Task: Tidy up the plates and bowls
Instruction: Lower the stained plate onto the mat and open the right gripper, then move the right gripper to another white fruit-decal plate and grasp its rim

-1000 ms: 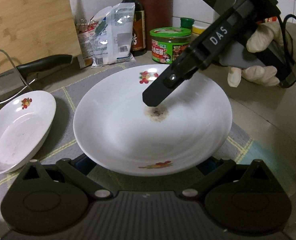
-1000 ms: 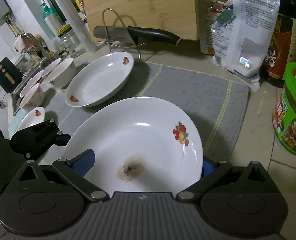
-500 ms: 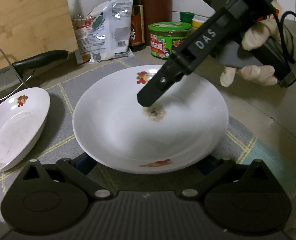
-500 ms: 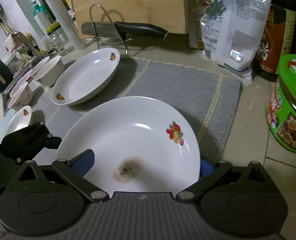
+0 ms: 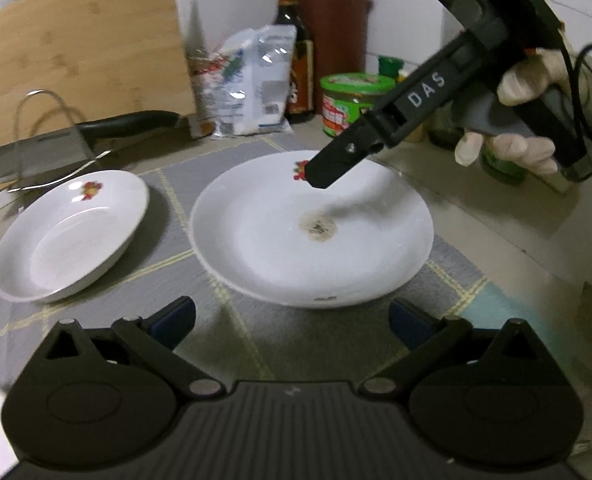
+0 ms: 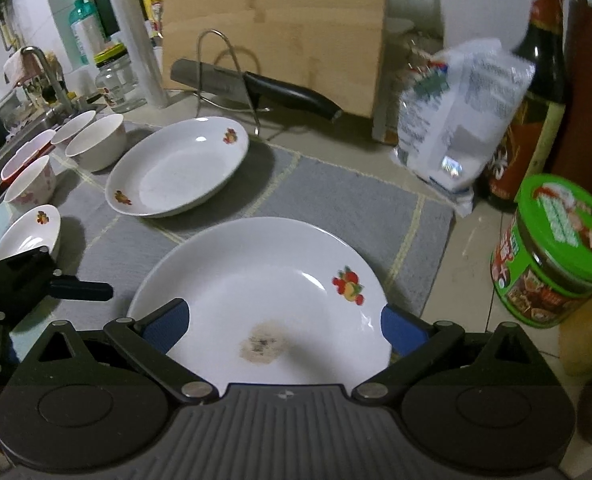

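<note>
Both grippers, left point(image 5: 292, 322) and right point(image 6: 284, 324), spread wide over a stained plate point(image 5: 311, 232) on a grey mat point(image 6: 335, 204), second plate point(image 6: 180, 168) alongside, cleaver point(image 6: 248, 86) behind.

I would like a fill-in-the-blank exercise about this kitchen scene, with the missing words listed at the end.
1. The plate with the brown stain rests on a ____ mat.
2. The lid of the jar is ____.
3. The knife leans on a wire ____.
4. The jaws of the left hand-held gripper are ____, away from the plate.

Missing words: grey; green; rack; open
</note>
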